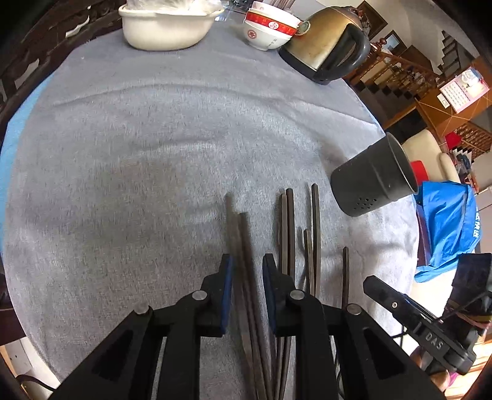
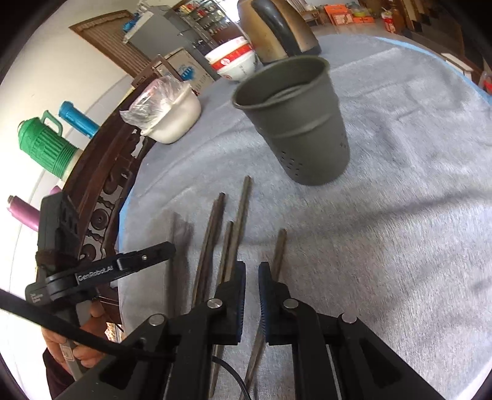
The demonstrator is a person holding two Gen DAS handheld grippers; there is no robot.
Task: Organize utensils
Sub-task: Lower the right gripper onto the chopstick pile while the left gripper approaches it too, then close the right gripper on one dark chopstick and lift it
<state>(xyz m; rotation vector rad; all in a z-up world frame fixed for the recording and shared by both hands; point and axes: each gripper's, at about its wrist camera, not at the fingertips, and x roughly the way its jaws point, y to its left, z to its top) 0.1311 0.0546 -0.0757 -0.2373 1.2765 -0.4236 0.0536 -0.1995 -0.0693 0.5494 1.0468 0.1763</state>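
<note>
On the fuzzy grey cloth [image 1: 138, 154], slender dark chopsticks [image 1: 286, 227] lie.

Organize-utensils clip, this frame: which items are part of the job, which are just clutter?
Job:
- chopsticks lying loose on the grey cloth
- dark perforated holder cup, upright

Clutter:
- kettle
- stacked red-and-white bowls
- white basin with plastic bag
- green flask off the table

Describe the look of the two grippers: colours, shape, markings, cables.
Both are matte black plastic with angular linkage arms and round silver pivot pins. Each finger ends in a flat blue pad. Seen from the right wrist, the left gripper carries white "GenRobot.AI" lettering, and a black cable crosses below it. Seen from the left wrist, the right gripper shows raised "DAS" letters.
</note>
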